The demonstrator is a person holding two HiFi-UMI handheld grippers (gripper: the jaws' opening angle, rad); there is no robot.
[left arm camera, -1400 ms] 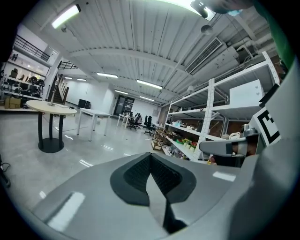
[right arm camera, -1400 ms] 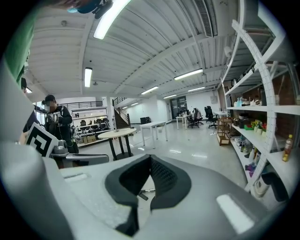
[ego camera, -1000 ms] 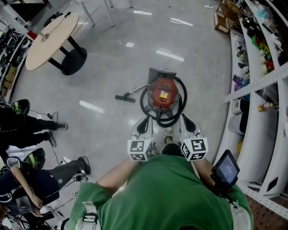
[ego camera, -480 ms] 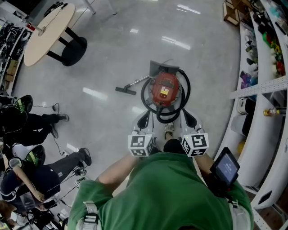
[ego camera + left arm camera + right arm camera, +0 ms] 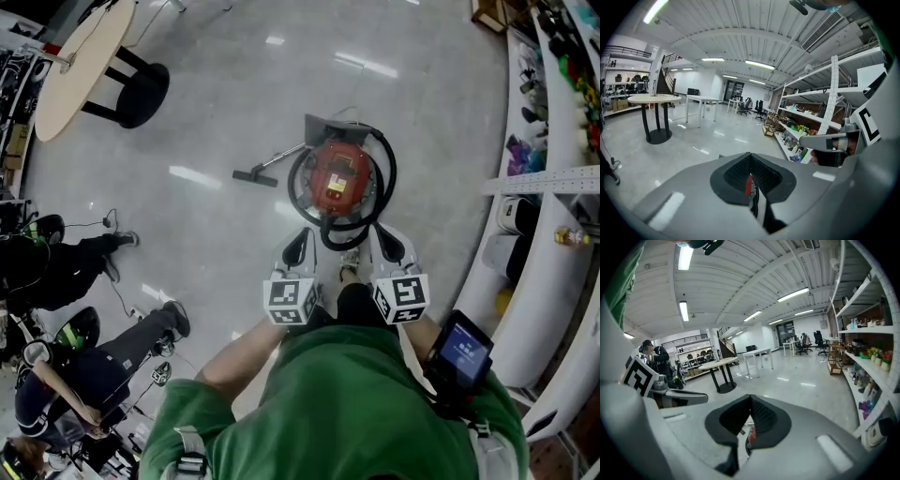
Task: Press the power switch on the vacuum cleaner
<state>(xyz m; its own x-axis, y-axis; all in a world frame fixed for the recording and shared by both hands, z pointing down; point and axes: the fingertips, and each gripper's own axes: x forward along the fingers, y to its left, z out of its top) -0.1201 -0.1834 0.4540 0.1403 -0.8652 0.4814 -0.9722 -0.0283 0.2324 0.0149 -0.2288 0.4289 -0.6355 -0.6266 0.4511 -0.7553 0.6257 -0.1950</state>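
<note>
vacuum cleaner (image 5: 339,183) on floor (image 5: 216,122) ahead | table (image 5: 80,56) far-left | shelves (image 5: 553,169) right

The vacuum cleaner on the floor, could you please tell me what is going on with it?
A person in a green top stands over the red vacuum cleaner, whose black hose loops around it. The person holds the left gripper and the right gripper side by side, pointed down toward it. Both have their jaws together and hold nothing. Neither touches the vacuum cleaner, so nothing is pressed yet.
</note>
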